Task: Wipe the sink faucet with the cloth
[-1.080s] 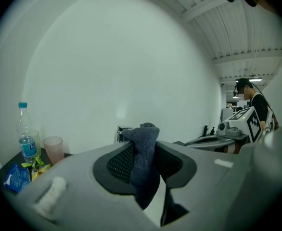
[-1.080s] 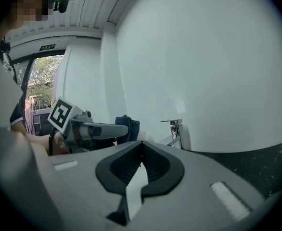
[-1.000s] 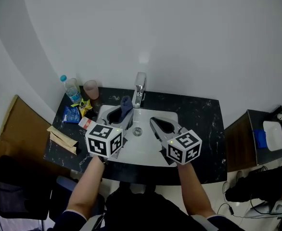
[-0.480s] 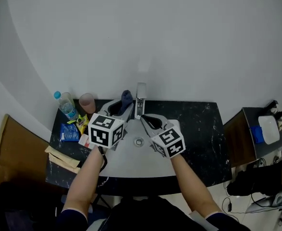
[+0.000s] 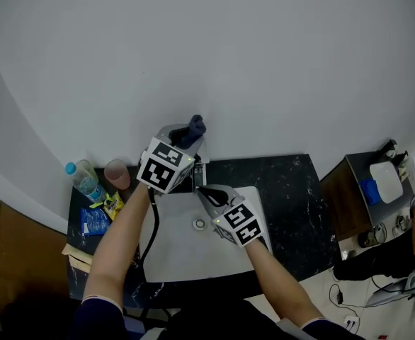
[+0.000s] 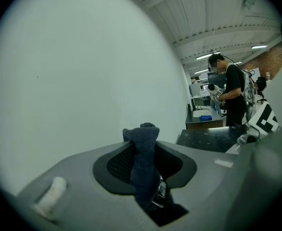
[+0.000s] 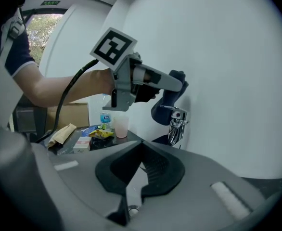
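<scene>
One cloth [image 6: 141, 162], one faucet [image 7: 178, 125], two grippers [image 5: 185, 136] [image 5: 202, 190]

No word or number can be read. The left gripper [image 6: 145, 146] carries a cube [image 5: 166, 166] and the right gripper [image 7: 142, 150] a second cube [image 5: 239, 223]; both bear only black-and-white square patterns. Left of the left gripper on the tabletop [image 5: 292, 190], the bottle [image 5: 82, 179] has a blue label and the packet [image 5: 93, 220] has print, both too small. A green sign [image 7: 49, 3], high and left of the left gripper, is blurred.
</scene>
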Motion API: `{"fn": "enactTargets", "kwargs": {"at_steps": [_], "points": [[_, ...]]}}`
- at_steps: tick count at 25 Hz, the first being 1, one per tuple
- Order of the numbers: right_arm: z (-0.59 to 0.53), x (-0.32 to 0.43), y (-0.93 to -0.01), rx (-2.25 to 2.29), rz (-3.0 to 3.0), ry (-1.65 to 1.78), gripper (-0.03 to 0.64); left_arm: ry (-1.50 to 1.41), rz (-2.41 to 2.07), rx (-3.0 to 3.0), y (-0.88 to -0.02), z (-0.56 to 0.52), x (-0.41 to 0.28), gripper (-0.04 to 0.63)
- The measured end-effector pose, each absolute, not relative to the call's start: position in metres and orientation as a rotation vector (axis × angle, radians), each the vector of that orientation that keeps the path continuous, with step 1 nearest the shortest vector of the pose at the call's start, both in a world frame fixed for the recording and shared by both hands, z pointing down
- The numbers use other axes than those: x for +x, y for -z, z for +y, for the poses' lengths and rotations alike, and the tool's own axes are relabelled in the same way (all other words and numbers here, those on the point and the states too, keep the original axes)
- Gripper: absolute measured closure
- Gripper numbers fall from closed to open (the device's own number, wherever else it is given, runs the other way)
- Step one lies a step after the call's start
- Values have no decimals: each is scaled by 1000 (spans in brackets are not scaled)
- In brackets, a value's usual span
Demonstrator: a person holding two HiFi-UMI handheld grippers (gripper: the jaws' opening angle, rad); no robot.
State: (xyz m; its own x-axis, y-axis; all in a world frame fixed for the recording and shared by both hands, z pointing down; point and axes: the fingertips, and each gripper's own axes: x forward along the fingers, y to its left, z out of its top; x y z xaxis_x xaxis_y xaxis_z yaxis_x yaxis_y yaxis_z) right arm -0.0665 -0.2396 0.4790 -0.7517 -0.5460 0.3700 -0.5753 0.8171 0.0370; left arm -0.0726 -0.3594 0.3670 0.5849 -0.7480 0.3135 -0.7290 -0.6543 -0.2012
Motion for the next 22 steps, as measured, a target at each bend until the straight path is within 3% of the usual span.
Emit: {"fn": "enactTargets", "kwargs": {"at_steps": [11,22], "points": [[-238,-70,-481,893,-2657,-156,614,887,991,-2727,-391,-382,-35,479],[-238,-70,-481,888,-2660,-165,614,953,836,-2818,-402,-346,-22,483]]}}
